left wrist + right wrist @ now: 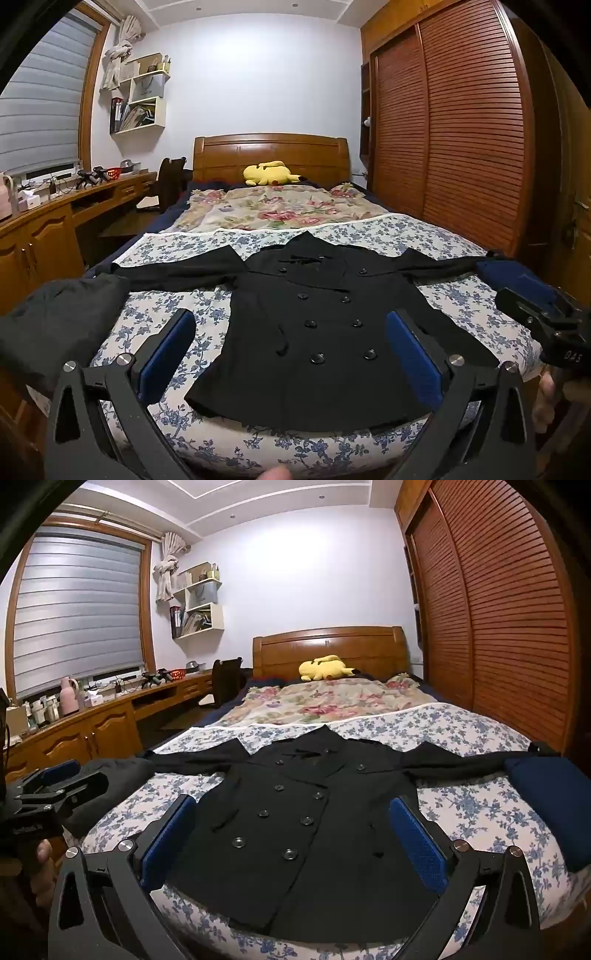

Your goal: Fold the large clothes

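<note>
A black double-breasted coat [325, 325] lies flat, front up, on the blue floral bedsheet [177, 310], sleeves spread left and right, hem toward me. It also shows in the right wrist view [314, 812]. My left gripper [291, 332] is open and empty above the coat's hem; its blue pads [166, 354] stand wide apart. My right gripper [293, 816] is open and empty above the hem too. The right gripper also shows at the right edge of the left wrist view [532, 295]. The left gripper shows at the left edge of the right wrist view [55, 786].
A dark folded garment [59, 325] lies at the bed's left edge. A navy folded item [554, 805] lies at the right edge. A floral quilt [280, 210] and a yellow plush toy [269, 173] lie further up. A wooden desk [55, 218] stands left, a wardrobe [450, 133] right.
</note>
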A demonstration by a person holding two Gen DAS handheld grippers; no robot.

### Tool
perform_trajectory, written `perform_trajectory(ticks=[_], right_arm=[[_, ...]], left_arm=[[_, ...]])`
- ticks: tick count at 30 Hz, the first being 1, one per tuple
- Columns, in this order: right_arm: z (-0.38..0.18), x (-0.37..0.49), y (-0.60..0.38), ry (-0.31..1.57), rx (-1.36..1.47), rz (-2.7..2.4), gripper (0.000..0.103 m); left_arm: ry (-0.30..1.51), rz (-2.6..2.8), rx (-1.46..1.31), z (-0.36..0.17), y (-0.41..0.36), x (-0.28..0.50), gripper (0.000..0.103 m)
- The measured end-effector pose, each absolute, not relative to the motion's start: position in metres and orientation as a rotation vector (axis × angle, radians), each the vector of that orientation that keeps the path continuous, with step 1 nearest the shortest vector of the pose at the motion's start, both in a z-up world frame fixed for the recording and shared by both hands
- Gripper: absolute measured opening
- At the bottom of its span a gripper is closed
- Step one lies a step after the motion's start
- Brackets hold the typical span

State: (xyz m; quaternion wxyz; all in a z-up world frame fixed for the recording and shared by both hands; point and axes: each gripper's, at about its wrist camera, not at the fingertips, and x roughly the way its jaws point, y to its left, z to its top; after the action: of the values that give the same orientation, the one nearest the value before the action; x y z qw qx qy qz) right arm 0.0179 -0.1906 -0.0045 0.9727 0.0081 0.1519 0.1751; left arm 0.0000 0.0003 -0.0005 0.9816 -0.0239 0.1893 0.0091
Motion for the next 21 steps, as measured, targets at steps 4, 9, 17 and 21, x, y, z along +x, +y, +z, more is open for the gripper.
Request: perform_trajectory(ticks=[4, 9, 17, 21], right_arm=[[-0.006, 0.0157, -0.1943, 0.286, 0.047, 0.36, 0.103], [-0.0023, 0.0155, -0.1973, 0.292, 0.041, 0.358, 0.103], [-0.0051, 0.0164, -0.1933, 0.298, 0.035, 0.357, 0.103], [-0.0049, 0.0171, -0.193, 0.302, 0.039, 0.359, 0.103]], left_arm=[[0.375, 0.026, -0.066, -0.0014, 0.0075, -0.0044, 0.103], [0.393, 0.039, -0.054, -0.0041, 0.0091, -0.0011, 0.103], [0.394, 0.042, -0.053, -0.0022, 0.0027, 0.0016, 0.103], [0.391, 0.041, -0.049, -0.0022, 0.0013, 0.0017, 0.103]])
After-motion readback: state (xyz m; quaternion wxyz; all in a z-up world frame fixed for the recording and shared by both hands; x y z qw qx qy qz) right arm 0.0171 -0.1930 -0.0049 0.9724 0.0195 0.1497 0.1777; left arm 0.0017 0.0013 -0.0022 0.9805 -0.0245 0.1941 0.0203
